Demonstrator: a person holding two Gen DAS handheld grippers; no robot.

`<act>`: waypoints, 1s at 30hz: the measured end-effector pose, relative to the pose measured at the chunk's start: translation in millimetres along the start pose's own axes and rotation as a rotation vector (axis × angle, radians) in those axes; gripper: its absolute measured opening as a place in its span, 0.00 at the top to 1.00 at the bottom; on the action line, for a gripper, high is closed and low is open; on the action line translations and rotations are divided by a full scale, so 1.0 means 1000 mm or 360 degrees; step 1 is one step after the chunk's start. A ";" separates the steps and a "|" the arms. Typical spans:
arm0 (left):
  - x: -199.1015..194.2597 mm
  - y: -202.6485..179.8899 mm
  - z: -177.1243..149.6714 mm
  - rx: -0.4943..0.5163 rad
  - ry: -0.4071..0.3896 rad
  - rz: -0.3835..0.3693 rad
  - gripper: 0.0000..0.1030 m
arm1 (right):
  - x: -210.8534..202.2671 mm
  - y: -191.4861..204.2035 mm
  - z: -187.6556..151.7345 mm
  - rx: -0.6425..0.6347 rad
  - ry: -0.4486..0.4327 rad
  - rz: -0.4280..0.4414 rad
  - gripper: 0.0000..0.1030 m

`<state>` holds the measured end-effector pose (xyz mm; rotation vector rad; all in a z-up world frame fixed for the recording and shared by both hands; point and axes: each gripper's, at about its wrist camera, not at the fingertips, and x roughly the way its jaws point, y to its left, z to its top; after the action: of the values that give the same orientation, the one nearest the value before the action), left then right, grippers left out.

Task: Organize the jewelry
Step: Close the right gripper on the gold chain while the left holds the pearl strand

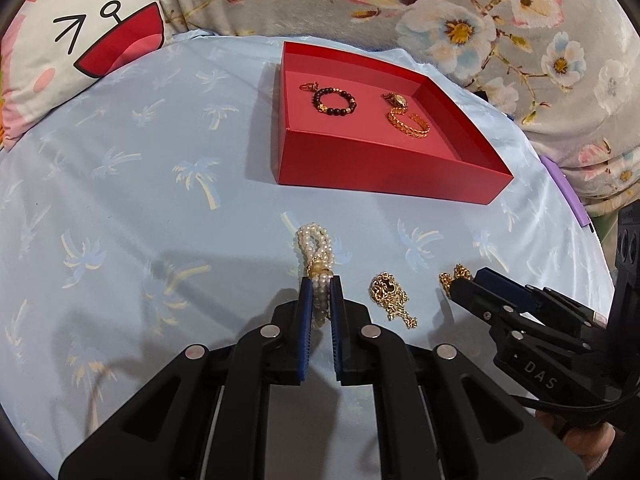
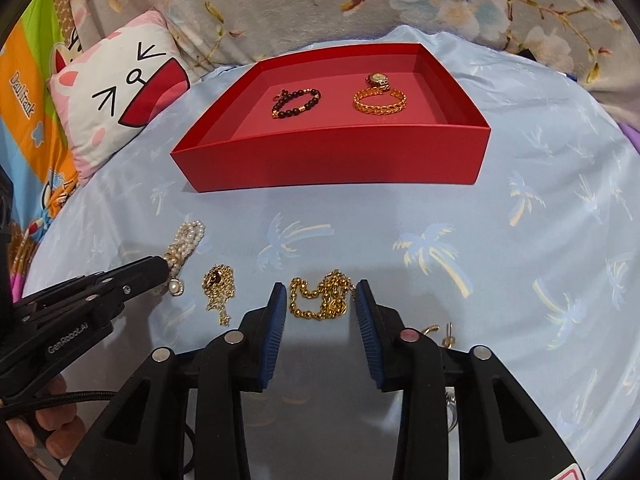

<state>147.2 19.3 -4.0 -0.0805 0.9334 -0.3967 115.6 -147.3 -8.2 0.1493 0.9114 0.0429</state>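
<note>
Partly hidden pearl strand (image 1: pixel 318 258), earring (image 2: pixel 434 330) behind right gripper (image 2: pixel 322 300)

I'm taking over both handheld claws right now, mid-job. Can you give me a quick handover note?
Left claw: shut on the pearl bracelet, which lies on the blue cloth.
Right claw: open, astride the gold bead chain, pads not pressing it.
Done: dark bead bracelet, gold chain bracelet and watch are in the red box.
Left: pearl bracelet, gold bead chain, gold pendant necklace, and small gold pieces by the right claw.
</note>
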 end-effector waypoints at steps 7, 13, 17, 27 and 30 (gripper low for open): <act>0.000 0.002 0.002 -0.0014 0.0001 -0.0006 0.93 | 0.001 -0.006 0.003 0.0026 -0.0022 -0.0059 0.97; -0.007 0.001 0.006 -0.0011 -0.0019 -0.0019 0.93 | -0.007 -0.012 0.005 0.0057 -0.0046 -0.0060 1.00; -0.015 -0.001 0.010 -0.0014 -0.0041 -0.0035 0.93 | -0.020 -0.016 0.008 0.0075 -0.0092 -0.0050 1.00; -0.029 -0.009 0.014 0.0012 -0.0080 -0.0045 0.96 | -0.026 -0.007 0.005 0.0014 -0.0049 0.0023 0.66; -0.028 -0.009 0.012 0.0012 -0.0071 -0.0045 0.97 | -0.019 -0.003 0.001 0.0005 -0.0023 0.0008 0.57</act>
<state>139.4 20.0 26.2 -0.0950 0.8878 -0.4229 104.9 -152.4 6.5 0.1547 0.8968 0.0451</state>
